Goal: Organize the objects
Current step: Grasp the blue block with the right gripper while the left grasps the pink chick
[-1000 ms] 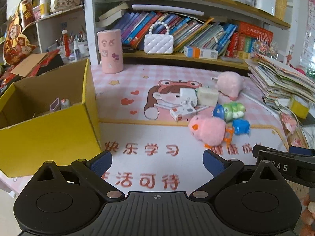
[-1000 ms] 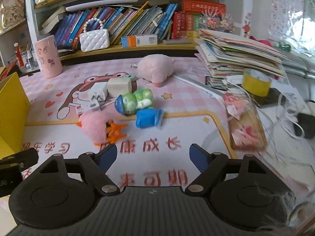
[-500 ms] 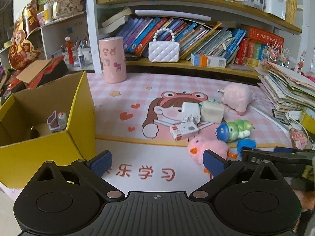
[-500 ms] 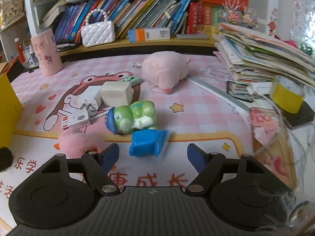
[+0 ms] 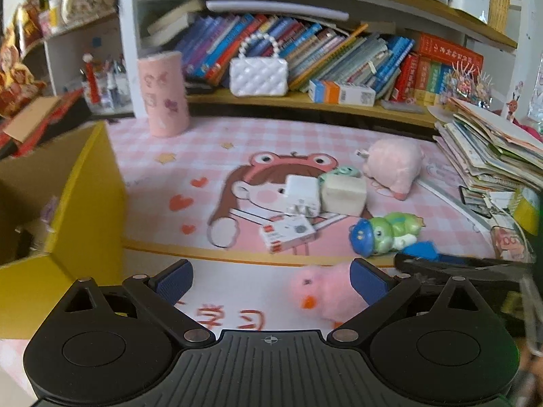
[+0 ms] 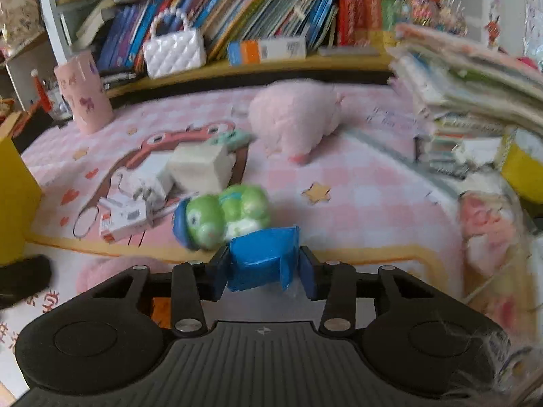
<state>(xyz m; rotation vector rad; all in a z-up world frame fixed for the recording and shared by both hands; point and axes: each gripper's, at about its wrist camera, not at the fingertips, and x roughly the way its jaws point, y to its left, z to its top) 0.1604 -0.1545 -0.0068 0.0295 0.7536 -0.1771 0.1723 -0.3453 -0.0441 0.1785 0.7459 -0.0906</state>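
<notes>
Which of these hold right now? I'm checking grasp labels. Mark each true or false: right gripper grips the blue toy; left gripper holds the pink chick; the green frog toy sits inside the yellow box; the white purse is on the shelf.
1. The right gripper is closed on the blue toy. True.
2. The left gripper holds the pink chick. False: it is open.
3. The green frog toy is inside the yellow box. False: it lies on the mat.
4. The white purse is on the shelf. True.

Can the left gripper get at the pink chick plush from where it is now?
Probably yes. The left gripper is open, and the pink chick plush lies on the mat just inside its right finger, nothing between them. The right gripper sits close alongside, closed around the blue toy, so crowding is possible.
</notes>
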